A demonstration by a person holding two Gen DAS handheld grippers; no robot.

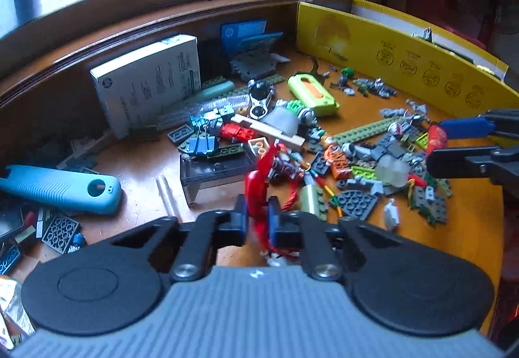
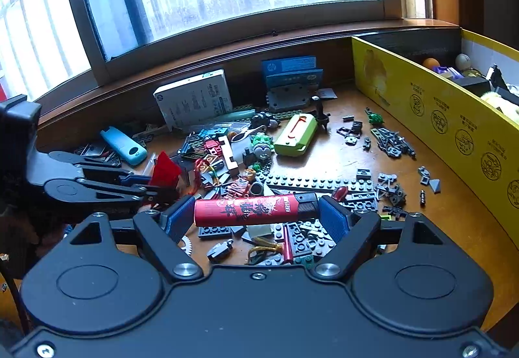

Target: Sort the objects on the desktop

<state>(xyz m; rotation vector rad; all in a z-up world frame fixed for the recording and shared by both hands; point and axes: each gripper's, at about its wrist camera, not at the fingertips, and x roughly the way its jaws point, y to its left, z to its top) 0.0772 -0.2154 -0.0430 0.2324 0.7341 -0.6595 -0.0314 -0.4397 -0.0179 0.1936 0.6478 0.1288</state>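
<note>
My left gripper [image 1: 258,212] is shut on a red ornament [image 1: 259,183] with a twisted red cord. It is held just above the brick pile [image 1: 373,163] on the wooden desk [image 1: 470,228]. In the right wrist view the same gripper [image 2: 155,186] comes in from the left with the red ornament [image 2: 165,173] in its tips. My right gripper [image 2: 256,212] is shut on a red lighter [image 2: 246,210], held lengthwise between its blue pads [image 2: 334,218] above the bricks. The left wrist view shows it [image 1: 438,144] at the right edge with the lighter [image 1: 436,136].
A long yellow cardboard box [image 2: 454,121] with items inside lines the desk's right side. A white carton [image 1: 146,82], a teal case [image 1: 61,189], a lime-green case [image 1: 313,92], a clear plastic box [image 1: 214,166] and blue binder clips [image 1: 202,142] lie among the bricks. The window sill bounds the back.
</note>
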